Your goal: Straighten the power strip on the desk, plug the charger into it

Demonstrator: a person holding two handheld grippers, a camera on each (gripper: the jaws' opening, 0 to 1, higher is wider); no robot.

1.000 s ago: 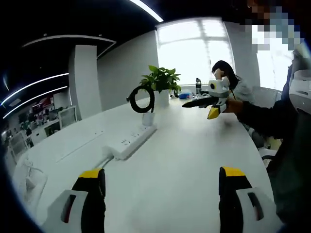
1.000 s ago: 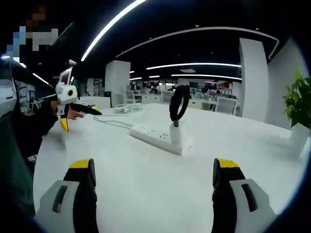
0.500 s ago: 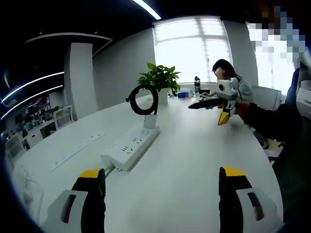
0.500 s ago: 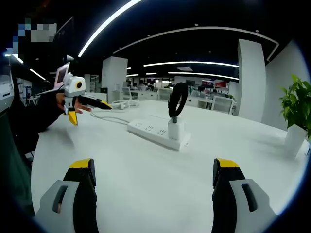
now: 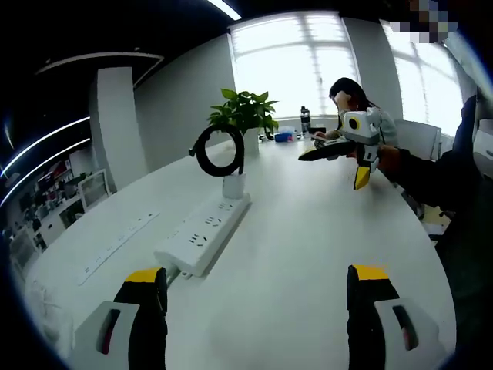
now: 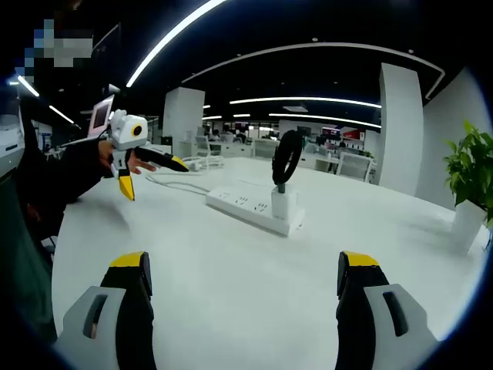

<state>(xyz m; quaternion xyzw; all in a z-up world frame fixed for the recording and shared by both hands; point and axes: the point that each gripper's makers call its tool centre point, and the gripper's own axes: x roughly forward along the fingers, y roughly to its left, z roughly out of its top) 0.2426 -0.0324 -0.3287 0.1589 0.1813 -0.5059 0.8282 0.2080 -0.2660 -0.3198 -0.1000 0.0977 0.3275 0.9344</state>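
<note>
My left gripper point(image 5: 252, 287) and right gripper point(image 6: 245, 287) both hang over the white desk point(image 5: 308, 254), jaws apart, holding nothing. Ahead, the power strip point(image 5: 202, 233) lies on the desk with the charger point(image 5: 233, 183) standing plugged in its far end, black cable point(image 5: 219, 149) coiled on top. Potted plant point(image 5: 245, 116) beyond.

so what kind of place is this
Most likely an open-plan office: a long white desk with a power strip, rows of workstations and chairs behind, and a potted plant by big windows.

Charger point(image 6: 282, 202) plugged upright in power strip point(image 6: 250, 206) end, on desk point(image 6: 231, 285).
</note>
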